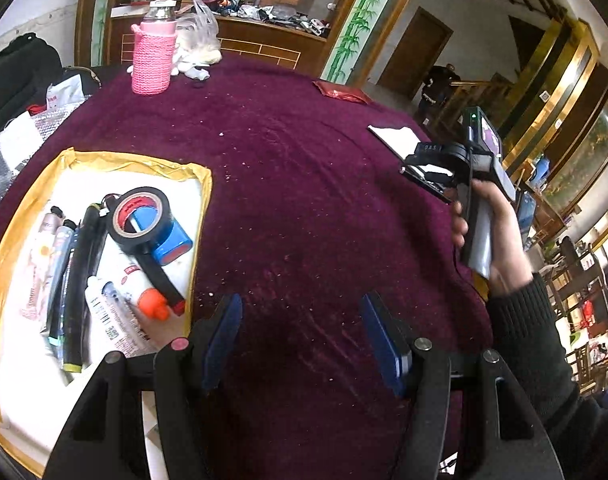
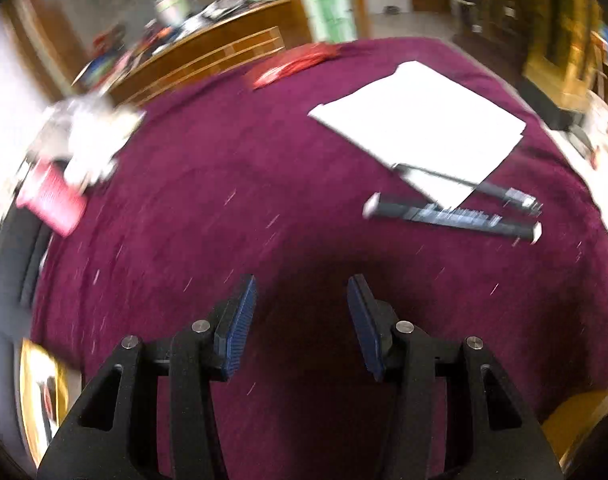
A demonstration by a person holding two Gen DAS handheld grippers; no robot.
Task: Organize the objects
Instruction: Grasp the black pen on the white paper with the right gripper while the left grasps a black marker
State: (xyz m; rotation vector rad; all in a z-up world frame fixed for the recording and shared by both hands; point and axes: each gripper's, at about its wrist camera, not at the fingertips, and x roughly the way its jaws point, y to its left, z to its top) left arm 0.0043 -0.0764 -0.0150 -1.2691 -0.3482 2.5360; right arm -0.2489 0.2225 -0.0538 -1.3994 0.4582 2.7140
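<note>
Where shelves clutter, maroon cloth [image 1: 304, 200] (crumb-speckled) spreads.

A table covered in a dark purple cloth [image 1: 304, 184] speckled with pale crumbs fills both views. In the left wrist view a yellow-rimmed white tray [image 1: 200, 184] lies at lower left, a pink knitted bottle [image 1: 152, 60] stands at upper left, and a red packet [image 1: 341, 92] lies at the far edge. In the right wrist view white paper [image 2: 419, 124] lies at upper right, with a black pen [image 2: 451, 216] just below it.
</note>
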